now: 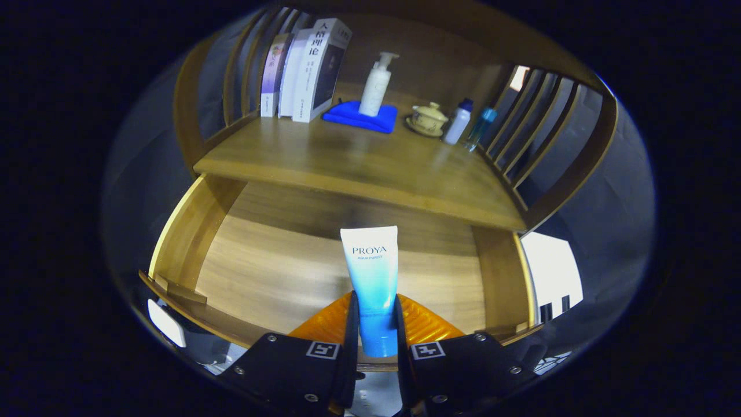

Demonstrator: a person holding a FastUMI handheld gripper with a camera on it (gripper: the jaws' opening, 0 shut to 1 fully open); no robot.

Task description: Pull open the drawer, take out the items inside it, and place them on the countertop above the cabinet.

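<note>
I have the gripper clamped on the tube above the open drawer; next I judge it needs lifting onto the table, near its bare front edge.

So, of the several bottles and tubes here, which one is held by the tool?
The blue-and-white tube, clamped between the tool's fingers above the open drawer. The white pump bottle and two small bottles stand apart on the countertop.

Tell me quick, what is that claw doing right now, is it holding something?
Claw: closed on the blue-and-white plastic cosmetic tube, both fingers pressing its lower end, above the open wooden drawer.
</note>
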